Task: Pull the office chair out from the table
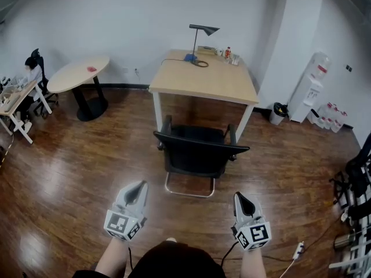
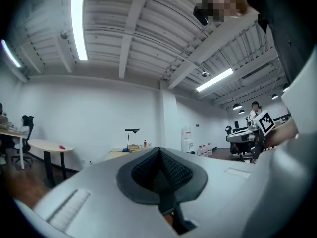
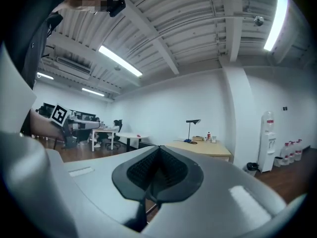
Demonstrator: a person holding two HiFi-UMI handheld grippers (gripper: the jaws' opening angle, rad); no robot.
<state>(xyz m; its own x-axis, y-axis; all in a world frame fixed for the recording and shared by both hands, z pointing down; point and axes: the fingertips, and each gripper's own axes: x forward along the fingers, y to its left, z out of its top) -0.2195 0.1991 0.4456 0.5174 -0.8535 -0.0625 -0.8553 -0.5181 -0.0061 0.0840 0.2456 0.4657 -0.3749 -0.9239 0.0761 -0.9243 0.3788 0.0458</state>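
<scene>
**Desk:** How many chairs, and where?

**Caption writer:** One black office chair (image 1: 197, 150), on the wooden floor (image 1: 69, 167) at the near side of the one rectangular tabletop (image 1: 203, 79); its seat front reaches in between the two white near legs; its backrest faces the head camera; two armrests show.

**Desk:** And the grippers?

**Caption writer:** Two; the left gripper (image 1: 138, 187) and the right gripper (image 1: 239, 198) are held over the floor on the near side of the backrest, well apart from the chair and from each other; each carries one marker cube; on both, the jaws are pressed together with nothing between them, and neither touches the chair.

**Desk:** What else is in the room?

**Caption writer:** One desk lamp (image 1: 200, 39) at the tabletop's far edge, beside a few small items too small to tell; one round tabletop (image 1: 72, 77) at left, with one red thing (image 1: 91, 69) on it; one white water dispenser (image 1: 310, 88) by the right wall; one black bin (image 1: 279, 111) near it; one person (image 1: 30, 74) seated at far left.
</scene>
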